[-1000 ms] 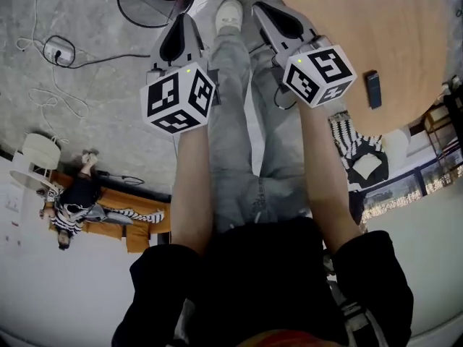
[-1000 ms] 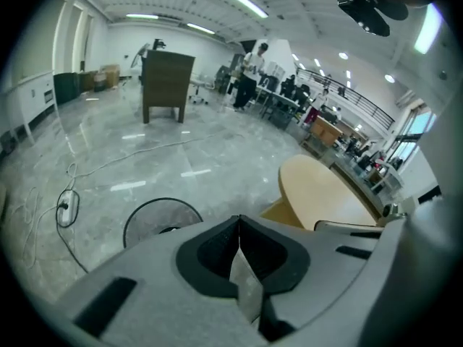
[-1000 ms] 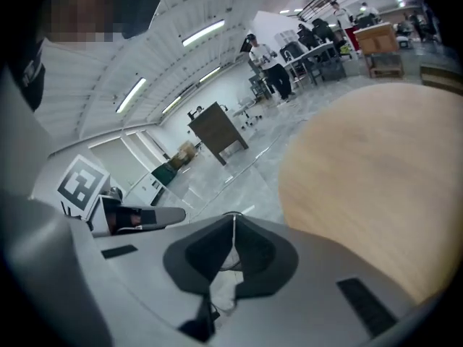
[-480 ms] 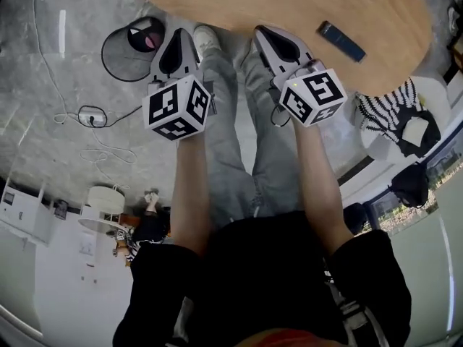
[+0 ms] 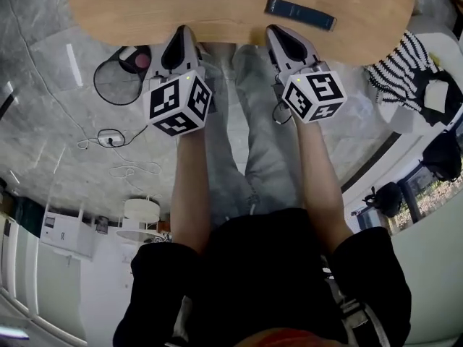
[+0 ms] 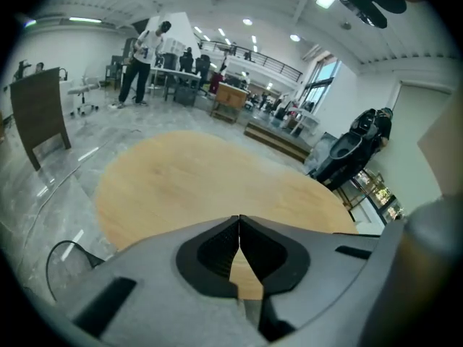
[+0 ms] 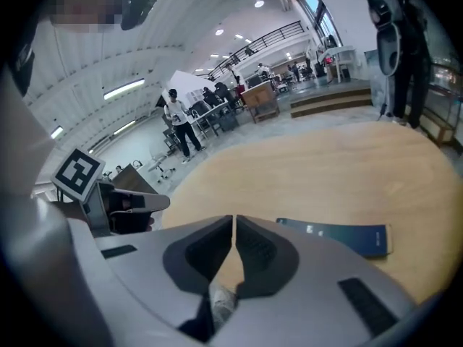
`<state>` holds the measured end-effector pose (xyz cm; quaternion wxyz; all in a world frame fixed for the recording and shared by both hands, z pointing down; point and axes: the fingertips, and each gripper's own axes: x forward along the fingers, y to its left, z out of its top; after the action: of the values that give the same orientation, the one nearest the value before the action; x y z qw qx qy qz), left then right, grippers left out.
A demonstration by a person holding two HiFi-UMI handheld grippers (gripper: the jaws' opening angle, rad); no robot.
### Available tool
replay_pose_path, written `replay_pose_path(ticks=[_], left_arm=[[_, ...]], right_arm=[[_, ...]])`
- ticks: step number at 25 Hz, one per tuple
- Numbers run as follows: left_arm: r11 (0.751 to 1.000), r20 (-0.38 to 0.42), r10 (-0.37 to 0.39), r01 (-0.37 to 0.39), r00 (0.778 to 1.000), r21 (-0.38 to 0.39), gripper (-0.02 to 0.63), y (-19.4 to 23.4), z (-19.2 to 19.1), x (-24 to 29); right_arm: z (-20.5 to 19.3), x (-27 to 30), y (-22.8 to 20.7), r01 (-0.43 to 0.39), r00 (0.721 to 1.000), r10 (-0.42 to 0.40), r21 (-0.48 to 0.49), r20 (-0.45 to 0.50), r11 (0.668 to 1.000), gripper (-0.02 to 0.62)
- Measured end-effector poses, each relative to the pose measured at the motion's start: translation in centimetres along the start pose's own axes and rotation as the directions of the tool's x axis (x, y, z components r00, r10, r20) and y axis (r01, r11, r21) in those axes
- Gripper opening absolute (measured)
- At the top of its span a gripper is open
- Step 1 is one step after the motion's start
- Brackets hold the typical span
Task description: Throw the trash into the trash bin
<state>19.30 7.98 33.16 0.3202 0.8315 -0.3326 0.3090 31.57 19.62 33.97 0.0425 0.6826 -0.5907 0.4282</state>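
Grey shiny floor fills the head view, and a big wooden table (image 5: 217,9) runs across the top. The trash bin (image 5: 116,85) sits on the floor just left of the left gripper (image 5: 181,35), close to the table's edge. It is round and dark, and a pink thing (image 5: 142,60) lies inside it. A white plug box (image 5: 110,137) with thin wires lies on the floor below the bin. A flat dark blue box (image 5: 300,13) lies on the table, just past the right gripper (image 5: 278,36). A stripy cloth (image 5: 401,60) hangs over a seat on the right. Both grippers point at the table's edge, side by side, with the person's grey legs (image 5: 253,143) between them. Only this view shows the bin.

The left gripper view looks out over the table top. The left gripper (image 6: 239,219) is clenched, its tips touch, and nothing is between them. Far off, a person (image 6: 145,49) stands by some desks. A brown board (image 6: 40,114) stands on the left.

In the right gripper view, the right gripper (image 7: 234,219) is clenched too. A small pale crumpled bit (image 7: 221,302) shows low behind the jaws, and I cannot tell what it is. The blue box lies on the table just right of the jaws, and it looks bigger here. The other gripper's marker cube (image 7: 76,172) peeks in on the left.
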Motion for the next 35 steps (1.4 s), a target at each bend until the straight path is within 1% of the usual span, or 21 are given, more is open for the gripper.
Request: replay_pose_path(ticks=[1,3,5,7,8,10,11,13,15,16,17,20,21,22,23,27,29,30,32,33,35], left_arm=[[1.000,-0.009,-0.011,0.011,1.000,0.013,0.009,-1.2,-0.3,0.4],[0.999,-0.025,-0.030,0.031,0.999,0.033,0.009,-3.4,-0.7,1.3],[0.997,-0.039,-0.049,0.051,0.998,0.050,0.009,-5.3,-0.9,2.2],[0.996,-0.050,-0.061,0.064,0.997,0.065,0.009,-6.7,-1.1,3.0],[0.995,-0.055,-0.066,0.069,0.996,0.070,0.009,-7.3,-1.2,3.3],[0.994,-0.064,-0.072,0.077,0.995,0.080,0.009,-8.4,-1.4,3.8],[0.993,-0.069,-0.075,0.080,0.995,0.084,0.009,-8.8,-1.5,4.1],[0.992,-0.078,-0.080,0.087,0.994,0.091,0.009,-9.7,-1.6,4.6],[0.991,-0.088,-0.083,0.092,0.993,0.097,0.009,-10.3,-1.9,5.1],[0.991,-0.093,-0.084,0.093,0.992,0.098,0.009,-10.5,-2.0,5.3],[0.991,-0.098,-0.084,0.093,0.992,0.098,0.009,-10.6,-2.1,5.6],[0.991,-0.109,-0.081,0.091,0.991,0.093,0.009,-10.8,-2.4,6.4],[0.992,-0.112,-0.080,0.091,0.990,0.093,0.009,-10.9,-2.5,6.6],[0.992,-0.115,-0.080,0.091,0.990,0.093,0.009,-11.0,-2.6,6.9],[0.992,-0.117,-0.080,0.091,0.990,0.093,0.009,-11.1,-2.7,7.1],[0.992,-0.125,-0.083,0.094,0.989,0.088,0.009,-11.4,-2.9,7.6],[0.992,-0.126,-0.082,0.093,0.989,0.087,0.009,-11.3,-2.7,7.8],[0.992,-0.125,-0.081,0.092,0.989,0.086,0.009,-11.2,-2.6,7.8],[0.993,-0.122,-0.077,0.088,0.989,0.082,0.009,-10.9,-2.3,7.6],[0.993,-0.120,-0.076,0.086,0.990,0.079,0.009,-10.7,-2.2,7.5],[0.994,-0.114,-0.072,0.081,0.991,0.073,0.009,-10.3,-2.1,7.3]], right_arm=[[-0.1,-0.5,-1.0,0.021,1.000,-0.021,-0.022,-0.006,1.000,0.015],[-0.4,-1.2,-2.5,0.045,0.998,-0.051,-0.125,-0.040,0.991,0.015],[-0.7,-1.7,-3.5,0.051,0.995,-0.070,-0.237,-0.072,0.970,0.015],[-0.8,-1.9,-4.5,0.056,0.992,-0.088,-0.300,-0.095,0.952,0.018],[-0.9,-1.9,-5.1,0.059,0.989,-0.098,-0.320,-0.107,0.946,0.038],[-1.3,-2.0,-6.4,0.066,0.983,-0.123,-0.352,-0.140,0.934,0.153],[-1.4,-2.0,-7.0,0.069,0.978,-0.137,-0.374,-0.159,0.925,0.170],[-1.7,-2.0,-8.3,0.067,0.966,-0.168,-0.442,-0.195,0.894,0.179],[-2.0,-1.9,-9.6,0.054,0.951,-0.204,-0.524,-0.234,0.850,0.191],[-2.3,-1.8,-10.4,0.046,0.940,-0.229,-0.570,-0.254,0.820,0.200],[-2.7,-1.7,-11.2,0.037,0.926,-0.260,-0.621,-0.273,0.783,0.202],[-3.6,-1.3,-13.4,-0.017,0.884,-0.346,-0.760,-0.315,0.650,0.207],[-3.7,-1.1,-13.9,-0.042,0.875,-0.356,-0.785,-0.327,0.618,0.207],[-3.9,-1.0,-14.2,-0.069,0.869,-0.357,-0.800,-0.342,0.597,0.207],[-4.1,-0.8,-14.5,-0.097,0.864,-0.353,-0.806,-0.360,0.584,0.209],[-4.9,-0.2,-15.1,-0.188,0.839,-0.331,-0.801,-0.431,0.569,0.210],[-5.0,0.1,-15.2,-0.204,0.832,-0.330,-0.798,-0.447,0.567,0.210],[-5.0,0.1,-15.2,-0.208,0.829,-0.328,-0.794,-0.453,0.571,0.210],[-4.9,0.1,-14.8,-0.209,0.826,-0.318,-0.776,-0.466,0.595,0.204],[-4.9,0.1,-14.5,-0.205,0.827,-0.308,-0.761,-0.471,0.615,0.200],[-4.8,0.1,-13.9,-0.187,0.832,-0.282,-0.721,-0.477,0.667,0.192]])
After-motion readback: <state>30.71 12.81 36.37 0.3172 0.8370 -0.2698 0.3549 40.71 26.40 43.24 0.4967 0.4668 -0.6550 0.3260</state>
